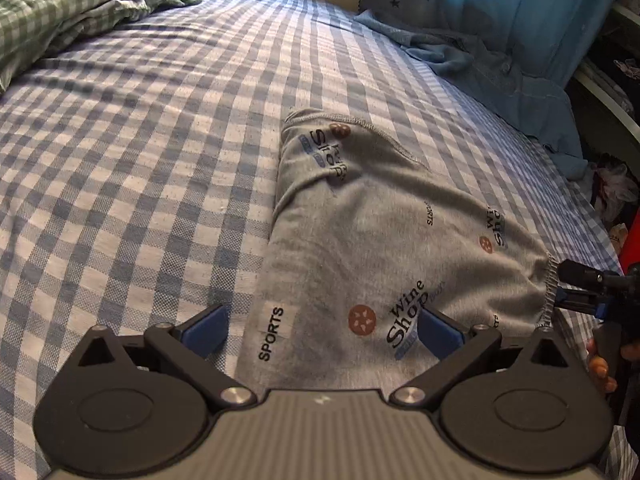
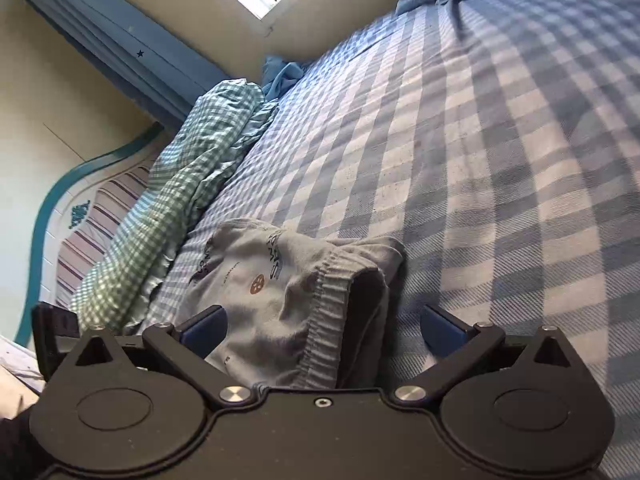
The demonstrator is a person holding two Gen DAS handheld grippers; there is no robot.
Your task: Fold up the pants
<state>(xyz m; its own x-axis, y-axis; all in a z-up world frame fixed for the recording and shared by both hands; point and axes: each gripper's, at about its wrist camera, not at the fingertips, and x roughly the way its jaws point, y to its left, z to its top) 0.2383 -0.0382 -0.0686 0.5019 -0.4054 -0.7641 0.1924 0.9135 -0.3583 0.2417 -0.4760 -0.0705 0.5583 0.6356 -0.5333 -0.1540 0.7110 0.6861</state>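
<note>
Grey printed pants [image 1: 360,216] lie folded on the blue checked bed sheet [image 1: 140,160], with "SPORTS" and "Wine Shop" prints. My left gripper [image 1: 320,332] is open, its blue pads on either side of the near edge of the pants. My right gripper [image 2: 322,330] is open at the elastic waistband end of the pants [image 2: 288,280]; the waistband lies between its pads. The right gripper's tip also shows in the left wrist view [image 1: 580,280] at the stitched right edge of the pants.
A green checked blanket [image 1: 80,12] is bunched at the far left of the bed. Blue clothes and a pillow [image 1: 500,40] lie at the far right. The bed's right edge [image 1: 600,220] drops to clutter. A wall and blue curtain [image 2: 120,40] stand behind the blanket.
</note>
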